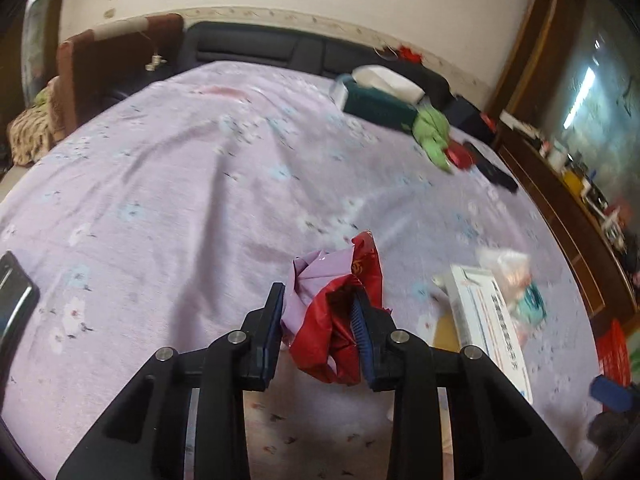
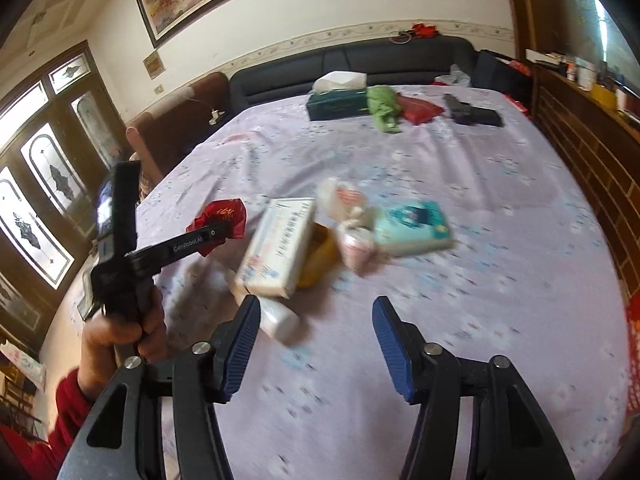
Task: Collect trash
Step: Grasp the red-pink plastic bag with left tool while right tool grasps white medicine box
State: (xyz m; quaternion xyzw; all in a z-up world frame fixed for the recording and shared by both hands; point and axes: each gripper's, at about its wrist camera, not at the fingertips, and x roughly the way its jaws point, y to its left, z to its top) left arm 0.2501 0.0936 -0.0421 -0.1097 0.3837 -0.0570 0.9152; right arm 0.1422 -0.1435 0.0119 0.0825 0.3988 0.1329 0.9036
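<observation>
Left wrist view shows the left tool point(image 1: 320, 320) pinching a crumpled red wrapper point(image 1: 340, 320) between its blue pads, with a fold of the lilac sheet point(image 1: 160, 168) caught up beside it; the wrapper hangs between the fingers above the bed. Right wrist view gives the same tool from the side point(image 2: 218, 232), gripped by a hand point(image 2: 120, 332) in a red sleeve, the red wrapper point(image 2: 222, 216) bunched at its tip, off the sheet point(image 2: 480, 280). Only this view shows the right tool point(image 2: 316, 344), its fingers spread wide with nothing between them, hovering over the bed. Just ahead of it lies a blurred cluster: a white box point(image 2: 280, 248) leaning on something yellow point(image 2: 320, 256), a knotted clear bag point(image 2: 352, 224), a teal wipes pack point(image 2: 414, 226) and a small white item point(image 2: 280, 320) near the left finger. Farther back sit a green tissue box point(image 2: 336, 104) with a tissue sticking out of its top, a green rag point(image 2: 384, 108), a red pouch point(image 2: 420, 110) and a black object point(image 2: 472, 112). Left wrist view catches the white box point(image 1: 488, 320) and bag point(image 1: 508, 276) at its right, and a phone point(image 1: 16, 296) at the left edge.
</observation>
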